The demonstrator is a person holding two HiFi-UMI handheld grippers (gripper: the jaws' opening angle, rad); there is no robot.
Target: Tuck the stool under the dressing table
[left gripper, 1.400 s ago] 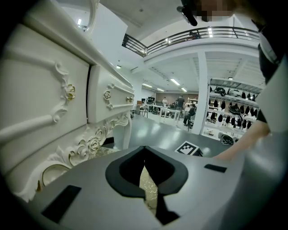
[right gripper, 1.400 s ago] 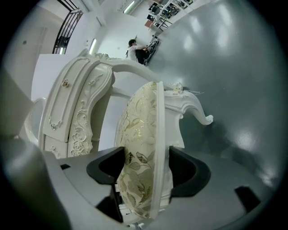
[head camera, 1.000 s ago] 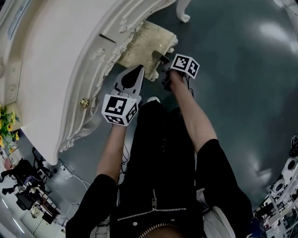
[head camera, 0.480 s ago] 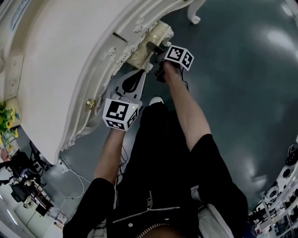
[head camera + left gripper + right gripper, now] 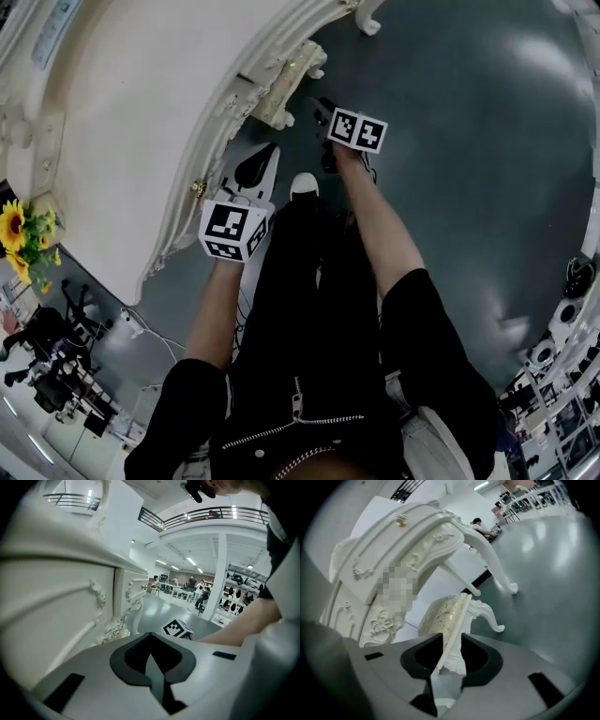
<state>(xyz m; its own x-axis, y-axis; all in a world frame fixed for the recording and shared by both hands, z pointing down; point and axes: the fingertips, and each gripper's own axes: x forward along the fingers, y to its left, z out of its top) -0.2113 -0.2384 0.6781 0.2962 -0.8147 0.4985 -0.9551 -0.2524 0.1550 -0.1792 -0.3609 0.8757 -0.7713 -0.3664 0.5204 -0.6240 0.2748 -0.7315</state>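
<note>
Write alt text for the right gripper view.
The right gripper, jaws closing with nothing gripped, points at a cream-and-gold stool standing under an ornate white dressing table. The stool's edge shows through the gap between the jaws, beyond them, on a glossy grey floor.

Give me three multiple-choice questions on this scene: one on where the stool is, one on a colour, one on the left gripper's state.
1. Where is the stool?
A. Beside the person's foot
B. Mostly under the table
C. On top of the table

2. What colour are the flowers?
A. Yellow
B. Red
C. Blue

3. The left gripper is:
A. Shut on the stool
B. Wide open
C. Shut, empty

Answers: B, only a corner shows past the table's edge; A, yellow petals show in the head view; C, its jaws meet with nothing between.
</note>
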